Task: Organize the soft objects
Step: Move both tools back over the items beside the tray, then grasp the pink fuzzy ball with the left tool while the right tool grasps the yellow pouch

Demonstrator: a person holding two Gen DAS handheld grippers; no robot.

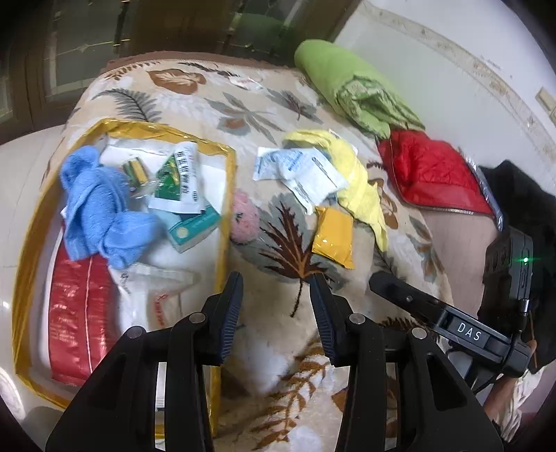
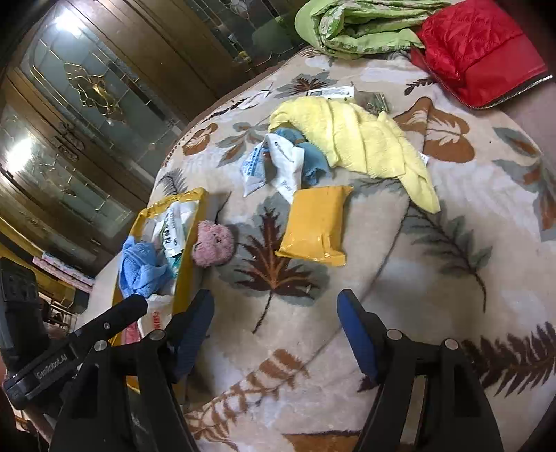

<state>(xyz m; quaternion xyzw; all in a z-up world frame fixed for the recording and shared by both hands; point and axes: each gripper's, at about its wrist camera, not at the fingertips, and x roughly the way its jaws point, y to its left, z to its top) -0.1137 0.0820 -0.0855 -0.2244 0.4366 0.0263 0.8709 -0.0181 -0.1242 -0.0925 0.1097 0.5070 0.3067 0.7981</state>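
A yellow-edged clear storage bag (image 1: 227, 194) lies open on the left of a leaf-patterned blanket (image 1: 278, 306); it also shows in the right wrist view (image 2: 194, 205). Inside it lies a blue fleece cloth (image 1: 100, 208) (image 2: 139, 264) among packets. A pink plush toy (image 1: 243, 215) (image 2: 212, 247) lies just outside the bag's edge. A yellow towel (image 1: 361, 180) (image 2: 365, 142) and a yellow-orange packet (image 1: 333, 236) (image 2: 316, 226) lie mid-blanket. My left gripper (image 1: 276, 295) is open and empty above the blanket. My right gripper (image 2: 274, 313) is open and empty.
White sachets (image 1: 302, 174) (image 2: 274, 167) and a teal cloth (image 2: 312, 160) lie by the yellow towel. A folded green quilt (image 1: 354, 87) (image 2: 354, 27) and a red padded jacket (image 1: 431, 170) (image 2: 479, 52) lie at the far side. A dark glass-door cabinet (image 2: 80, 104) stands behind.
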